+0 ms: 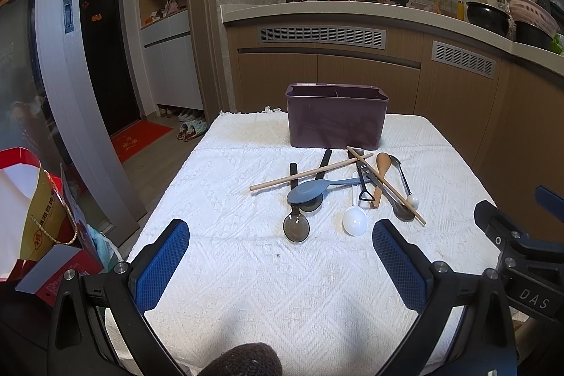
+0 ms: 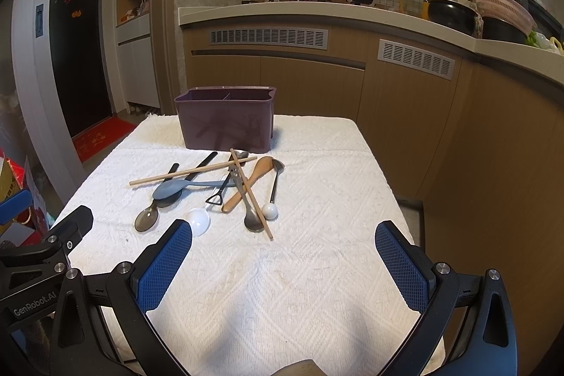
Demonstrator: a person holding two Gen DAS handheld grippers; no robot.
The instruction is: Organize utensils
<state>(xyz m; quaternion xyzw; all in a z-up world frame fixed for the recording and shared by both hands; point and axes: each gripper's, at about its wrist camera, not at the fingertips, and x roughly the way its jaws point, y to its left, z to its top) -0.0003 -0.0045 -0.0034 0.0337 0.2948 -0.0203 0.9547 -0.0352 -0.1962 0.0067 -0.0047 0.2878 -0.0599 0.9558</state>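
Observation:
A purple divided utensil holder (image 1: 336,115) (image 2: 227,120) stands at the far side of the white cloth. In front of it lies a loose pile: two wooden chopsticks (image 1: 310,171) (image 2: 192,172), a blue-grey spoon (image 1: 310,191) (image 2: 172,188), a smoky translucent spoon (image 1: 296,227) (image 2: 146,220), a white spoon (image 1: 355,220) (image 2: 199,221), a wooden spoon (image 1: 380,171) (image 2: 252,181), a metal spoon (image 1: 402,212) (image 2: 253,221). My left gripper (image 1: 281,236) is open and empty, short of the pile. My right gripper (image 2: 283,236) is open and empty, near the white spoon.
The table is covered by a white textured cloth (image 1: 264,288) (image 2: 317,270). Kitchen cabinets and a counter (image 1: 352,13) stand behind. Red bags and boxes (image 1: 31,217) sit off the table's left edge. The right gripper's body (image 1: 521,256) shows at the left view's right side.

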